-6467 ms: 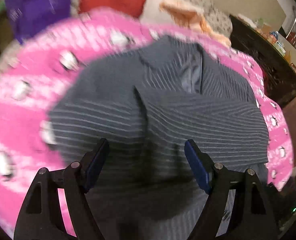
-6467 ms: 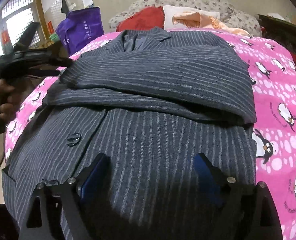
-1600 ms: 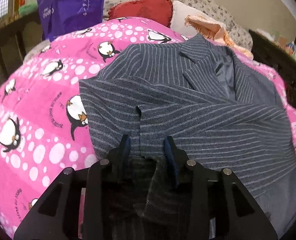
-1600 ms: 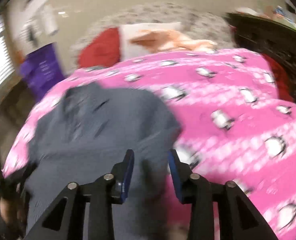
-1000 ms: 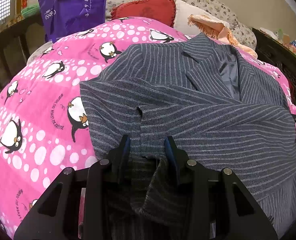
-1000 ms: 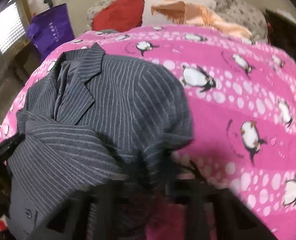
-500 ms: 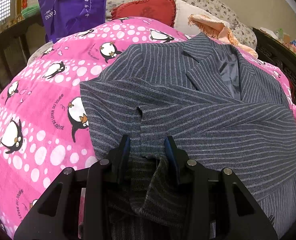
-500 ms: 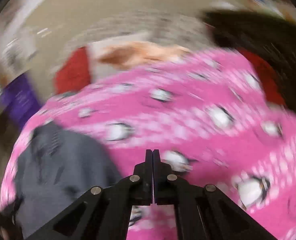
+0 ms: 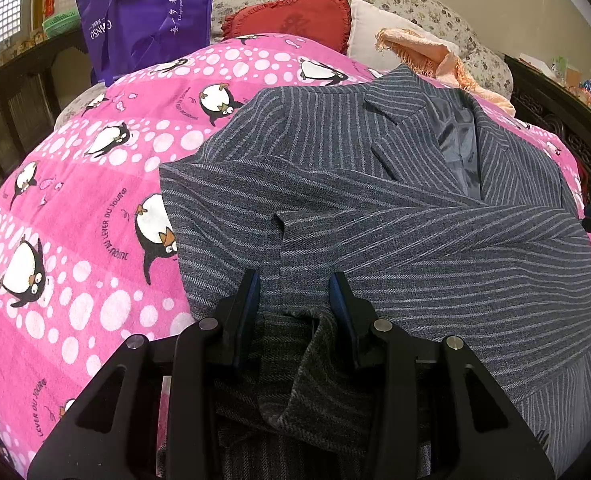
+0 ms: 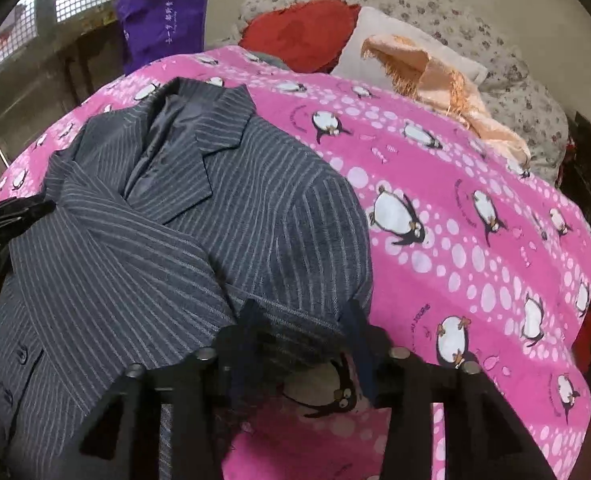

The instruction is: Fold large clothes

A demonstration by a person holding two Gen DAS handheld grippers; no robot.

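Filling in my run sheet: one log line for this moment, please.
left gripper: shut on jacket | right gripper: opening at jacket edge | blanket: underneath

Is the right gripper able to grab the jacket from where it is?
Probably yes. The right gripper is opening right at the jacket edge, with nothing in between.

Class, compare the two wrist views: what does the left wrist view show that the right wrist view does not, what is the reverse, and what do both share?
Only the left wrist view shows the left gripper with a bunched fold of the striped jacket between its pads, and the green basket at the upper left.

Only the right wrist view shows the right gripper, its jaws opening over the jacket's edge, and the jacket's buttons.

Both show the jacket lying on the pink penguin blanket, the purple bag, the red cushion and the fringed peach cloth.
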